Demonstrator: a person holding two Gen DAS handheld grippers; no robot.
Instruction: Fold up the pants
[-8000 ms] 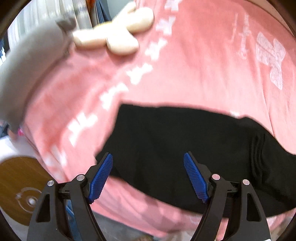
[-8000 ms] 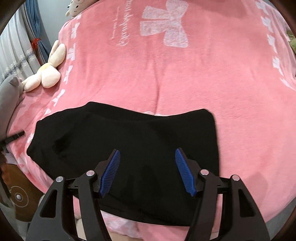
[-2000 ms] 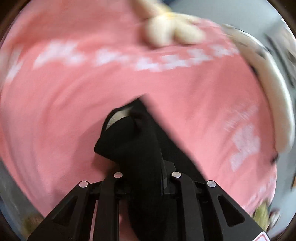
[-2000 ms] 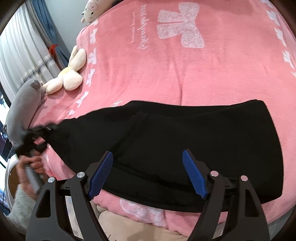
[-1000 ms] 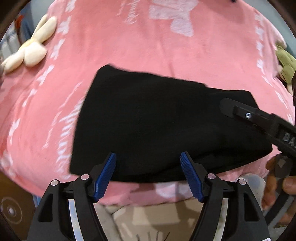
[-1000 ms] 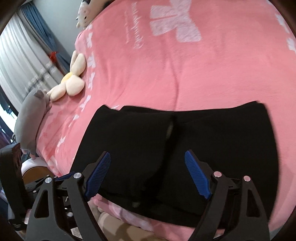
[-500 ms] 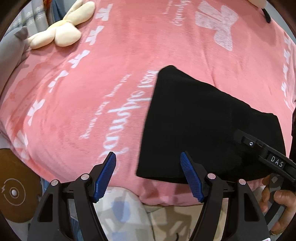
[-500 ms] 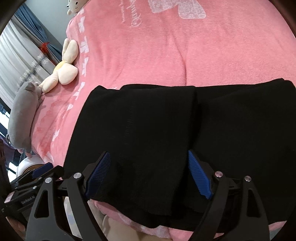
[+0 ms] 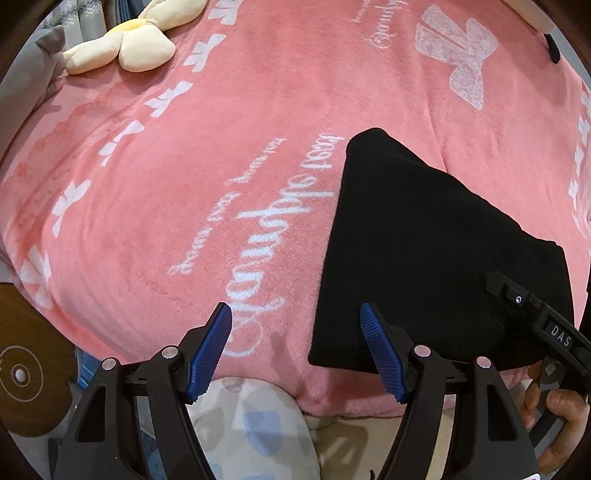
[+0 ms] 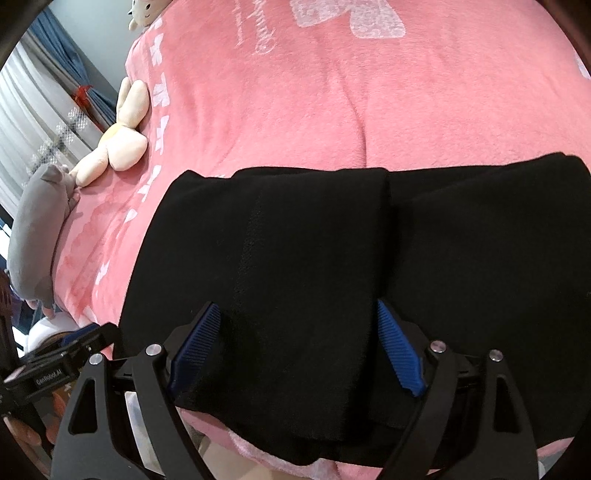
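Note:
The black pants lie folded flat on the pink blanket near the bed's front edge, one layer lapped over the other. In the left wrist view the pants lie to the right. My left gripper is open and empty, over the blanket's front edge just left of the pants. My right gripper is open and empty, low over the folded pants near their front edge. The right gripper's body also shows in the left wrist view, held by a hand.
A cream plush toy and a grey plush lie at the bed's left side. A white plush sits at the far end. A round wooden stool stands left of the bed. Patterned floor lies below the bed edge.
The left gripper let go of the pants after carrying one end over onto the other, and has drawn back to the left. The right gripper has come lower over the folded pants.

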